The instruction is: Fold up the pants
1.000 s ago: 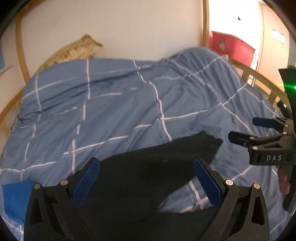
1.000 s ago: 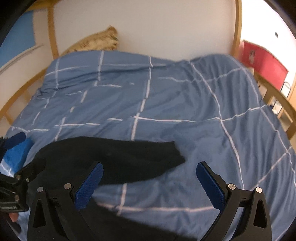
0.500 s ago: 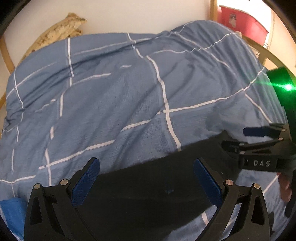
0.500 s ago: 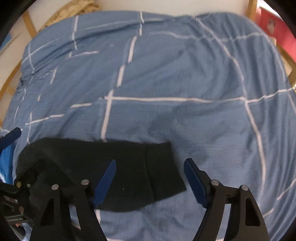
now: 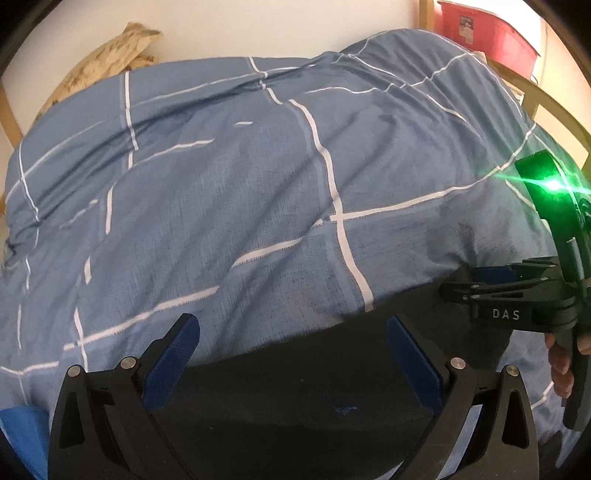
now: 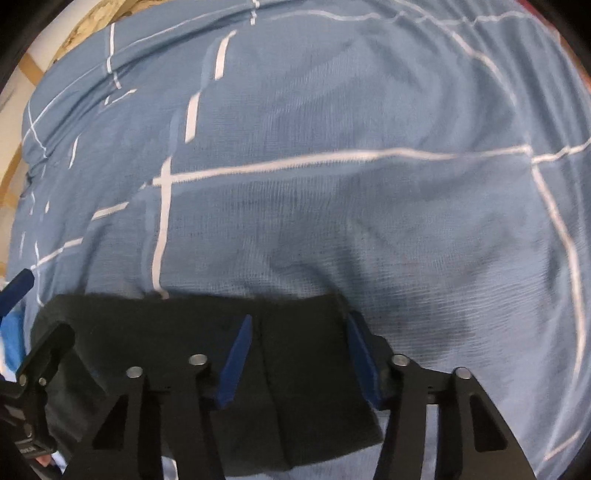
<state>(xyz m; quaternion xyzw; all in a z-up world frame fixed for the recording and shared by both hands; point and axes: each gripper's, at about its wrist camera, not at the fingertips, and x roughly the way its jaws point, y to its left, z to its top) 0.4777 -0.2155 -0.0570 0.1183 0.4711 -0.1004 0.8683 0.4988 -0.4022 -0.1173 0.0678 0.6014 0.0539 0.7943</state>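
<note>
Black pants (image 5: 295, 384) lie flat on the blue checked duvet (image 5: 258, 206) at the near edge of the bed. My left gripper (image 5: 291, 354) is open, its blue pads just above the pants' far edge. My right gripper (image 6: 299, 354) is part closed, its pads straddling the pants' right end (image 6: 306, 369) without pinching it. The right gripper also shows at the right of the left wrist view (image 5: 509, 295), low over the pants' right end. The left gripper shows at the left edge of the right wrist view (image 6: 33, 369).
A mottled beige pillow (image 5: 107, 62) leans on the white wall at the head of the bed. A wooden bed rail (image 5: 554, 107) runs along the right side, a red box (image 5: 484, 33) beyond it. A bright blue cloth (image 5: 18, 435) lies at the near left.
Both grippers have dropped closer to the bed and the pants. The right gripper's jaws have narrowed around the pants' right end. The pants now lie flatter and straighter.
</note>
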